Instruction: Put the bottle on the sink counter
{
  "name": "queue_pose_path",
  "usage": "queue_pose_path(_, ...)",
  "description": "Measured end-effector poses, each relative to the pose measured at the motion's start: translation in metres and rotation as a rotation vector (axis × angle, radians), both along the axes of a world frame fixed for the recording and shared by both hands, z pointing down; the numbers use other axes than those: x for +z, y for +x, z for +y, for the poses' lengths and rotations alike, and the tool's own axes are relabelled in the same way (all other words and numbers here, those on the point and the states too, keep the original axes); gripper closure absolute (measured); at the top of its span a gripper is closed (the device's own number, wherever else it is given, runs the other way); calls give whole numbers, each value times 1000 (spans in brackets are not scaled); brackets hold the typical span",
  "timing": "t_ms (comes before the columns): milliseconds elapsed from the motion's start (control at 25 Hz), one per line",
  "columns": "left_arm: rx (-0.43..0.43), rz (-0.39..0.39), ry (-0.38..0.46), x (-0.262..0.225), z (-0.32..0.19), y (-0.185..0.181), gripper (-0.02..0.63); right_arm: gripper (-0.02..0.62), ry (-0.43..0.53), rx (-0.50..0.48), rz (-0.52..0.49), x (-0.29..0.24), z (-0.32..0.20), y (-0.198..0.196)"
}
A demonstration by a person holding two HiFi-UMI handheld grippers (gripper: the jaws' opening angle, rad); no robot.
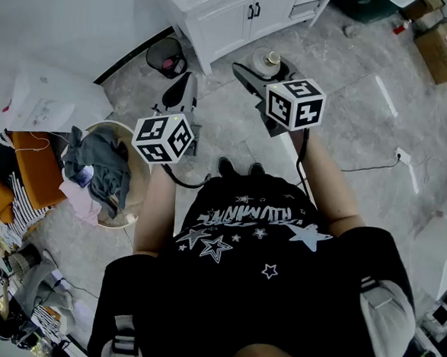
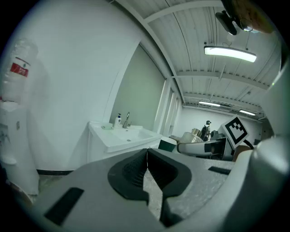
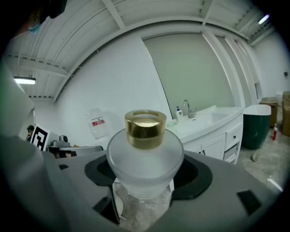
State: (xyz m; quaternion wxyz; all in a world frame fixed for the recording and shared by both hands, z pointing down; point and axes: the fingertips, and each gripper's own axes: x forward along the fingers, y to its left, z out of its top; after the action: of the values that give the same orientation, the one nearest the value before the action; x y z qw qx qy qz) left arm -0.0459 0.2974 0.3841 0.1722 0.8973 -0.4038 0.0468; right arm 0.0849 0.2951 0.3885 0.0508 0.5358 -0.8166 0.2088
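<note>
At the far left a round basket (image 1: 146, 184) heaped with clothes stands on the grey stone floor. Next to it the left gripper (image 2: 147, 158) is held out over the floor, its jaws pressed together with nothing between them. To its right, the right gripper (image 3: 147, 176) has its jaws spread wide and clamped on the sides of the bottle (image 3: 145, 156), a frosted one with a gold cap, standing upright in the grip. The bottle is in the air, well apart from the white sink counter (image 3: 206, 118) ahead, where a tap and a soap pump (image 3: 180, 112) stand. A dark green bin (image 3: 256, 127) sits just beside the counter's right end.
</note>
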Motion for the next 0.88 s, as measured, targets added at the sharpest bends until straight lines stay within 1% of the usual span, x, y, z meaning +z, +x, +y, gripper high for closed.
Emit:
queue_pose_path(320, 4, 1, 0, 1, -5, 3, 598, 273, 3, -4, 5, 0, -4, 1)
queue_pose_path(600, 0, 4, -6, 6, -19, -9, 598, 273, -1, -7, 19, 3, -17, -12)
queue_pose_path(880, 12, 7, -33, 21, -34, -27, 598, 273, -14, 10, 17, 10, -36, -24)
